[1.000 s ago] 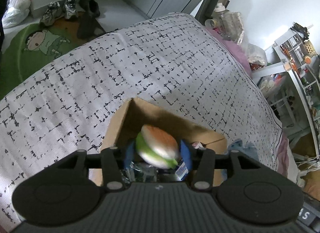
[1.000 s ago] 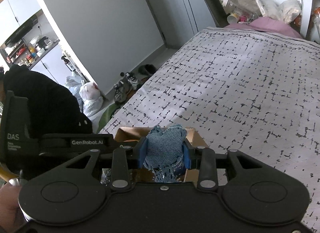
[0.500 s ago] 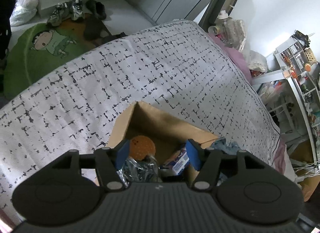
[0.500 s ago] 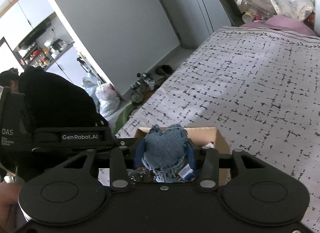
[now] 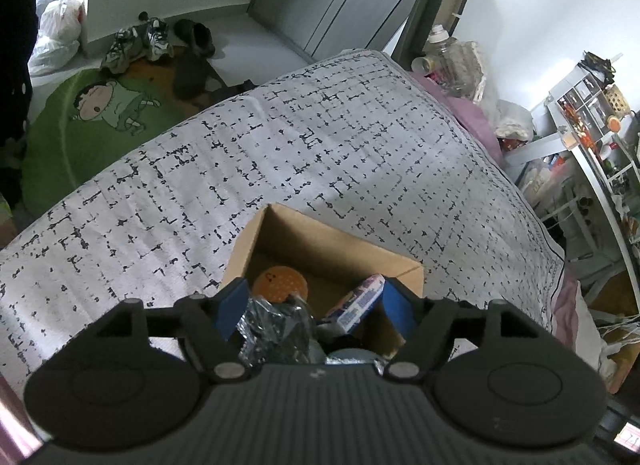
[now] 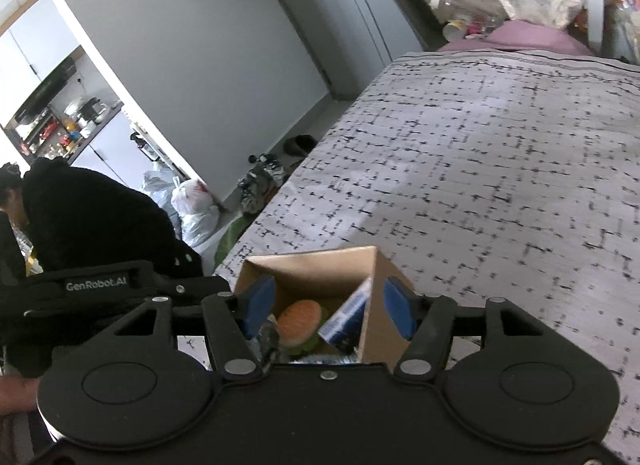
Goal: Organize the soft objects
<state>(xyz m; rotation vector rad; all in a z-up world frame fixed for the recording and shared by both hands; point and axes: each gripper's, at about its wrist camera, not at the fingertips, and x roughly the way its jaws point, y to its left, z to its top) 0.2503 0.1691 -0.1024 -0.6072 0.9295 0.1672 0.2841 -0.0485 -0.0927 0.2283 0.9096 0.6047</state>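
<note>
On the patterned bedspread sits an open cardboard box, taken as the reference for all positions below. Both grippers hang above its open top, pointing down into it.

Left gripper: jaws are opening, blue pads apart, nothing pressed between them. Seen through the gap, inside the box: a soft burger toy lying toward the box's left wall, a crumpled silver foil packet nearer the camera, and a small blue-and-white carton leaning toward the right wall.

Right gripper: jaws are likewise opening, pads clear of any object, nothing held. This view shows the same box from its other side, with the burger toy resting on the contents, bun uppermost and green layer beneath, and the carton tilted against the inner wall beside it. Whether a blue cloth item lies in the box cannot be determined; the gripper body hides the lower interior.

Beyond the box's far-left side, a person's dark sleeve is visible behind the other gripper's housing.
</note>
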